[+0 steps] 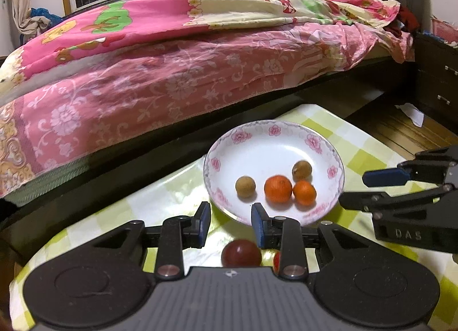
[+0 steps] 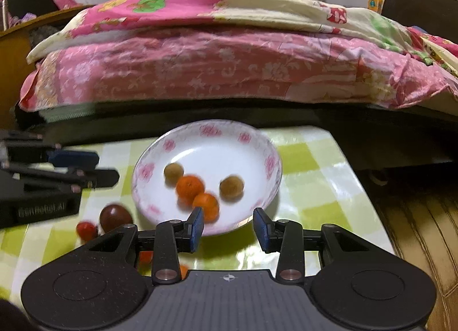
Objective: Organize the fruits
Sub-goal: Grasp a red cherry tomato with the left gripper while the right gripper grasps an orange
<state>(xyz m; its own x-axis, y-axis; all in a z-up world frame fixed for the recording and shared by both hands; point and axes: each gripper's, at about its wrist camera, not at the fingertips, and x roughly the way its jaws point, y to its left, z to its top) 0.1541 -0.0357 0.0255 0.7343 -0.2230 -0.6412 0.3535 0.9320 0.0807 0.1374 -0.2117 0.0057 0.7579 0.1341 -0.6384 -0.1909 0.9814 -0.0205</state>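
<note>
A white floral bowl [image 1: 315, 142] [image 2: 266, 165] holds two small oranges [image 1: 278, 188] [image 2: 190, 186] and two brown longans [image 1: 245, 186] [image 2: 231, 188]. A dark red plum [image 1: 241, 253] [image 2: 115, 216] and a small red tomato [image 2: 86, 230] lie on the checked tablecloth beside the bowl. My left gripper [image 1: 231, 223] is open and empty, hovering above the plum at the bowl's near rim. My right gripper [image 2: 230, 226] is open and empty at the bowl's near edge; it also shows in the left wrist view [image 1: 360, 189].
The small table [image 2: 315, 165] stands against a bed with pink bedding [image 1: 171, 73]. A dark nightstand [image 1: 438, 79] and wooden floor [image 2: 415, 231] lie to the right. More small red and orange fruit [image 2: 146, 256] shows under my right gripper.
</note>
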